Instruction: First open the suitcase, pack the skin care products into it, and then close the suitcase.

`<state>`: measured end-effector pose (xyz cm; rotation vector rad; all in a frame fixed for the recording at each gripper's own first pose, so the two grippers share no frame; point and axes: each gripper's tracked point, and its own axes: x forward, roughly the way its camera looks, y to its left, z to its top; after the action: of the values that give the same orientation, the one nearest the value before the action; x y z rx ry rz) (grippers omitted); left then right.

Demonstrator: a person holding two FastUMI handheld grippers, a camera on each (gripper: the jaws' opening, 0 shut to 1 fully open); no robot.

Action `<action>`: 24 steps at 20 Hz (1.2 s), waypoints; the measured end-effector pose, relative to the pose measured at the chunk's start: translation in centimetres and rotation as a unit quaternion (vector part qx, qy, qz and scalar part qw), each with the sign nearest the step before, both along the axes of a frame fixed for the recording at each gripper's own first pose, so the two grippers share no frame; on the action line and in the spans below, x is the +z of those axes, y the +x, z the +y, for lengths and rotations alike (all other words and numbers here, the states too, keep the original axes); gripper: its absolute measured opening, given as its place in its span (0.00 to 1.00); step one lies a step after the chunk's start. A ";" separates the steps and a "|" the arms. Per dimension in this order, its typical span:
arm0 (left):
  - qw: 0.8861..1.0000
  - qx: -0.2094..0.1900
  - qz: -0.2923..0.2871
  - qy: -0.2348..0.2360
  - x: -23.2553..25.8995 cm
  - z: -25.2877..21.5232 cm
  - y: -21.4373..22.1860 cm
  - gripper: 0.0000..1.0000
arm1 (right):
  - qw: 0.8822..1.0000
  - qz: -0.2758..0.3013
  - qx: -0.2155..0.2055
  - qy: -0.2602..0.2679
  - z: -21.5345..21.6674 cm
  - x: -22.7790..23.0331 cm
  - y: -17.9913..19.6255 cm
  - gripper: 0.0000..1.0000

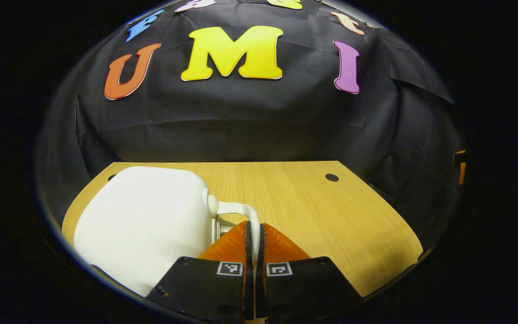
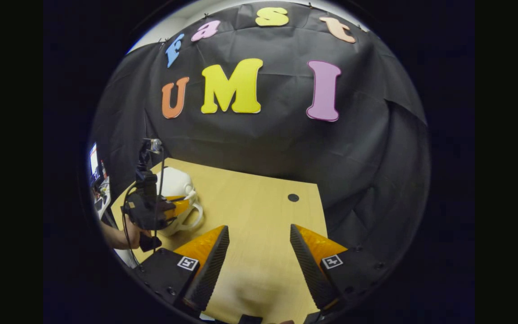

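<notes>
A small white hard-shell suitcase (image 1: pixel 142 220) rests shut on the wooden table (image 1: pixel 313 207), at the left of the left gripper view. Its thin white handle (image 1: pixel 236 208) loops out to the right and runs down between my left gripper's (image 1: pixel 254 227) fingers, which are shut on it. In the right gripper view the same suitcase (image 2: pixel 176 182) lies at the table's far left, with the left gripper (image 2: pixel 179 208) and the hand holding it (image 2: pixel 115 236) in front of it. My right gripper (image 2: pixel 259 228) hangs open over bare tabletop (image 2: pixel 254 189), nothing between its fingers.
A round dark cable hole (image 1: pixel 332 177) sits near the table's back right corner, and appears as a cable hole (image 2: pixel 293 197) ahead of my right gripper. The black cloth wall closes the back and right sides. A screen (image 2: pixel 93 164) glows past the table's left edge.
</notes>
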<state>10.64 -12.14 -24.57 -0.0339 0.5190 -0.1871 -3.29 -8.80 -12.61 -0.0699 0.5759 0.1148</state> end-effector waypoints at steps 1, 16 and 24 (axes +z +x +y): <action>1.000 -0.001 0.000 0.003 -0.2 -0.2 0.0 0.05 | 1.000 0.002 0.002 0.000 0.2 -0.1 0.1 0.81; 1.000 -0.012 -0.014 -0.004 4.4 -2.7 -1.7 0.96 | 0.999 -0.039 -0.010 0.002 2.9 2.6 2.1 0.81; 0.985 0.066 -0.158 0.001 21.3 6.7 -0.5 0.96 | 0.982 -0.184 -0.029 0.036 10.0 11.5 6.4 0.80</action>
<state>10.14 -5.40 -3.22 -0.0357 0.1996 -0.0600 3.15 1.23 -1.12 -0.0036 0.2033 0.0640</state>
